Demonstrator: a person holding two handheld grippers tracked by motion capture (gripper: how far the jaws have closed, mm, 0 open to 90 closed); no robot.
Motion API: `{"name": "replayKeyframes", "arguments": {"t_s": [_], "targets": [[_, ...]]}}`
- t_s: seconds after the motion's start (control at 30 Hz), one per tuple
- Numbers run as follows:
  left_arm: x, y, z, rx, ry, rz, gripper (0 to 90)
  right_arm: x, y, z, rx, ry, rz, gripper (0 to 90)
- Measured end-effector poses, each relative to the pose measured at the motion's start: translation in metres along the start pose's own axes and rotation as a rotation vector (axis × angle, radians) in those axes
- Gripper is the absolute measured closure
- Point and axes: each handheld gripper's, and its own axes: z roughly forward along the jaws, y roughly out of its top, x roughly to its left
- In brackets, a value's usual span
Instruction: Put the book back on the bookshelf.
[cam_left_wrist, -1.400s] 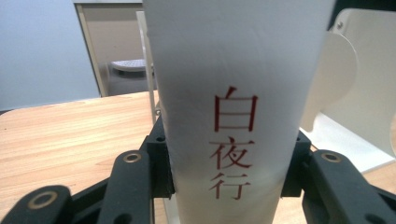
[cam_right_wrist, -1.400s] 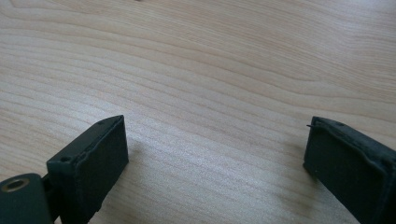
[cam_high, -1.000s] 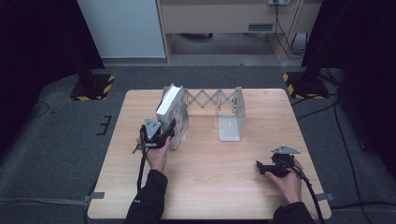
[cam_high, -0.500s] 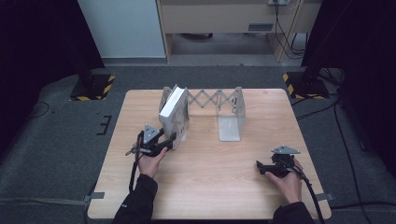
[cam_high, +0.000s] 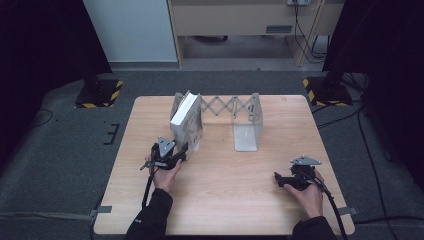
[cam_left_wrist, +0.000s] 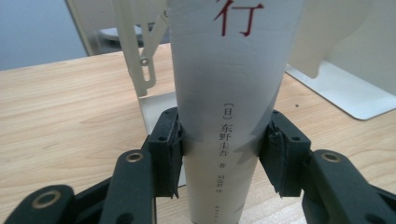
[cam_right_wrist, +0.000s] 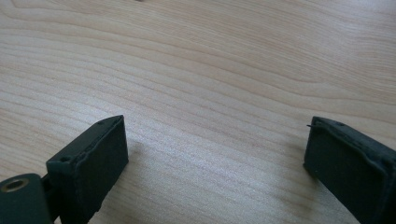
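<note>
your left gripper (cam_left_wrist: 219, 154) pinches the book (cam_high: 186, 120) by its spine; your right gripper (cam_right_wrist: 215, 163) idles with fingers spread.

the book stands upright against the left plate of the expanding bookend rack (cam_high: 247, 117), near the far left part of the surface (cam_high: 235, 200). your left fingers (cam_left_wrist: 168, 149) have just closed onto the spine's lower end. the right fingers hover over bare wood near the right edge, well apart from the rack, with open room between your hands.

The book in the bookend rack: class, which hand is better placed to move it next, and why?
Left. The left gripper already has its fingers clamped on the book spine, while the right gripper rests open on bare table, far from it.
</note>
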Motion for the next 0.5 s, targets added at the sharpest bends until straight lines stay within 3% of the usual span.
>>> {"name": "replayKeyframes", "arguments": {"t_s": [0.5], "targets": [[-0.006, 0.003, 0.013, -0.015, 0.086, -0.026, 52.3, 0.0, 0.0, 0.0, -0.001, 0.001, -0.001, 6.4]]}}
